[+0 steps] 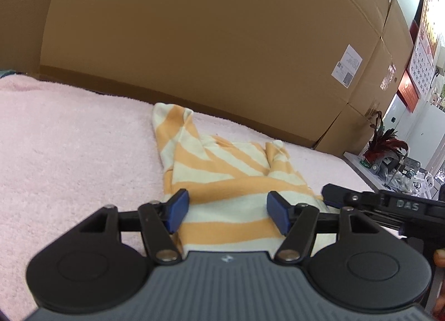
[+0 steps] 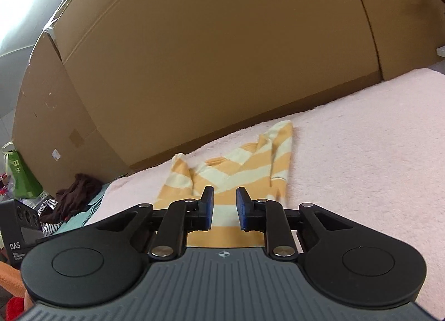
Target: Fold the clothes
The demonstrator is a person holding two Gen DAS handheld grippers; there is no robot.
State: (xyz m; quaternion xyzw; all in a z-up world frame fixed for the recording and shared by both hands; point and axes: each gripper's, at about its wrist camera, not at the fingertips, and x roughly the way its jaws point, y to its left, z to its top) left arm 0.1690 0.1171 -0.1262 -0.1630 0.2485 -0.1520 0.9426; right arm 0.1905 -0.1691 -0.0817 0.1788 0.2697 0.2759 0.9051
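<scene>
The striped shirt [image 1: 222, 179] lies on the pink blanket [image 1: 69, 137]; the left gripper [image 1: 227, 211] and right gripper [image 2: 224, 208] are both spread apart, holding nothing.

A pink fleecy blanket [image 1: 69, 137] carries one thing — an orange-and-cream striped garment [image 1: 222, 181].

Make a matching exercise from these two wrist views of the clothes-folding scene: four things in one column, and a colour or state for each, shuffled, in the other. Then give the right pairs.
Things
1. striped garment
2. towel-like cover
3. cardboard box
4. left gripper

Descriptions
A. brown, standing behind the work surface
B. orange and cream, lying partly folded
C. open, holding nothing
D. pale pink, spread under the garment

Pairs: 1-B, 2-D, 3-A, 4-C
</scene>
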